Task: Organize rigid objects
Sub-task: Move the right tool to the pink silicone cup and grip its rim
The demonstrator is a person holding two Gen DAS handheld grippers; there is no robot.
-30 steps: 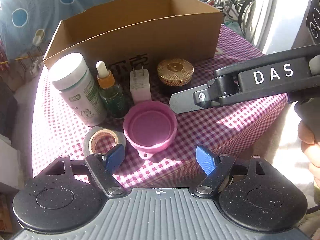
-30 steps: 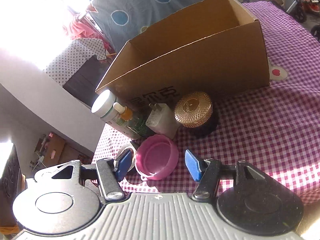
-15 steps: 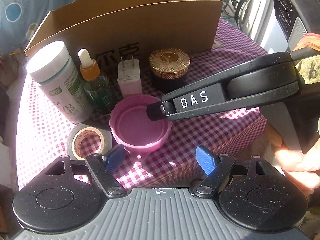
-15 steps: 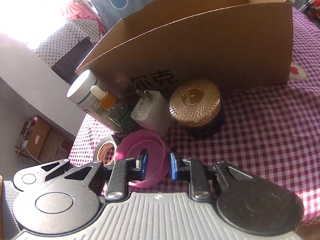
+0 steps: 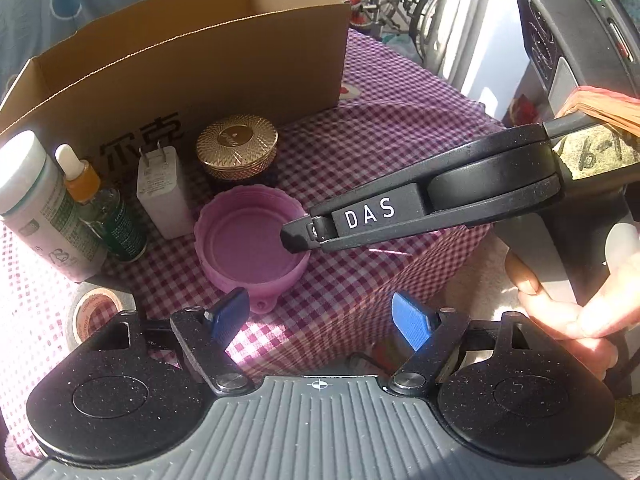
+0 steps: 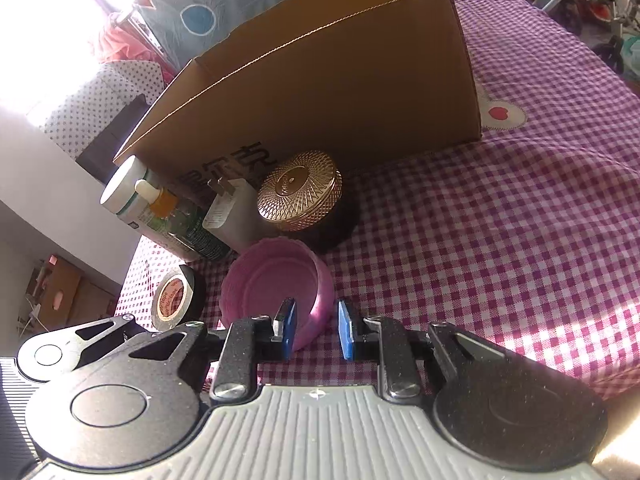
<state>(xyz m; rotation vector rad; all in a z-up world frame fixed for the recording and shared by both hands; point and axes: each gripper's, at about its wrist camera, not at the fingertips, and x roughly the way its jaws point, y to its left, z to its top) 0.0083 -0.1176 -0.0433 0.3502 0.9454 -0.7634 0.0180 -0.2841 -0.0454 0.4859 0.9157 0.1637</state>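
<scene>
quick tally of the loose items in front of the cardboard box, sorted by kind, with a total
Bottles: 2, white pill bottle and dropper bottle
Lidded jars: 1, gold-lidded jar
Chargers: 1, white plug adapter
Lids: 1, pink lid
Tape rolls: 1, tape roll
Total: 6

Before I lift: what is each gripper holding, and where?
Right gripper pinches the pink cap by its near rim wall. Left gripper is open, holding nothing.

Right hand-held gripper clamped tight; left hand-held gripper spread wide.
</scene>
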